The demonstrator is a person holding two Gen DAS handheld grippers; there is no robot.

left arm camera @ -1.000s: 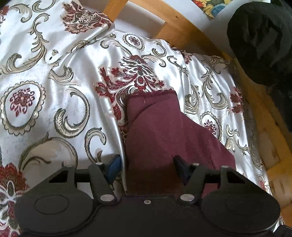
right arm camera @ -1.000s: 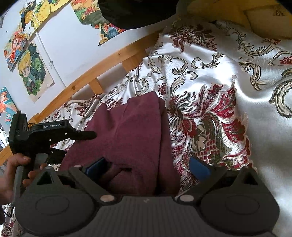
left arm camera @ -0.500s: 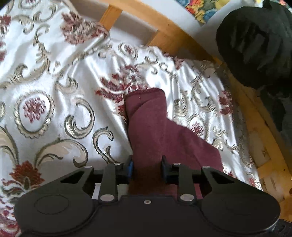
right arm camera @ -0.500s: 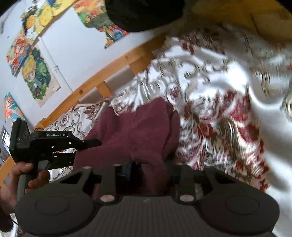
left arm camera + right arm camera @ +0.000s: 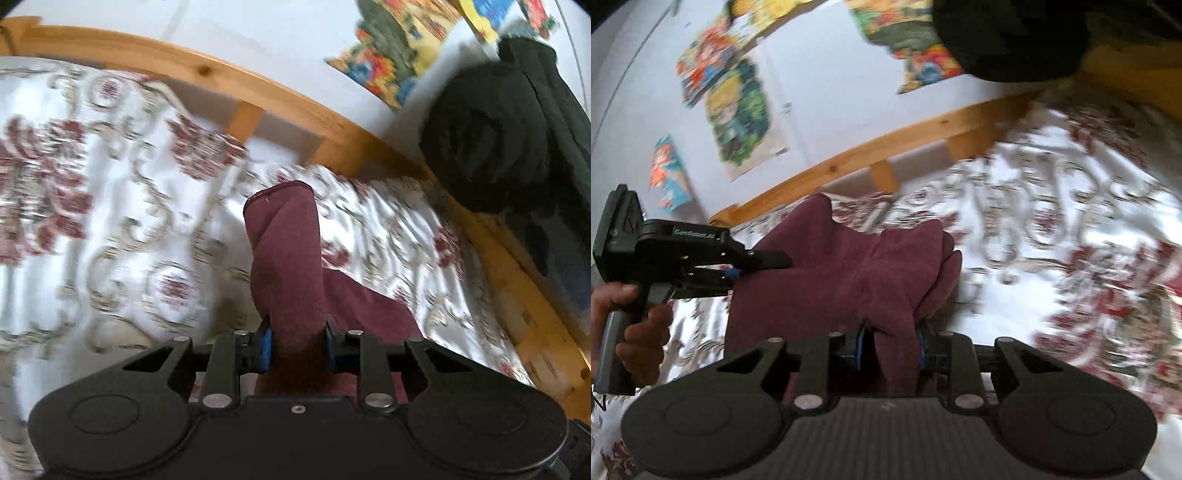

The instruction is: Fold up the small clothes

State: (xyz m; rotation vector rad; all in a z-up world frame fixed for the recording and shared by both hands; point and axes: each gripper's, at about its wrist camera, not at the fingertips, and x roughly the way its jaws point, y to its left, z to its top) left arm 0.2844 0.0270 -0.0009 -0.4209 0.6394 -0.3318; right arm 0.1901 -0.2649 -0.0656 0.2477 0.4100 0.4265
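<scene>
A small maroon garment (image 5: 291,266) hangs lifted above the white floral bedspread (image 5: 110,236). My left gripper (image 5: 298,345) is shut on one edge of it, cloth bunched between the blue pads. My right gripper (image 5: 888,349) is shut on another edge of the same maroon garment (image 5: 842,273). In the right wrist view the left gripper (image 5: 753,264) shows at the left, held by a hand, pinching the cloth's far corner. The fabric is stretched between both grippers and folds over itself.
A wooden bed rail (image 5: 258,96) runs along the far side of the bedspread. A dark bundle of clothing (image 5: 491,136) sits at the right end. Colourful posters (image 5: 738,107) hang on the white wall behind.
Both grippers closed on the maroon garment and lifted it off the bedspread. The views tilted up, so the bed rail and wall now show more.
</scene>
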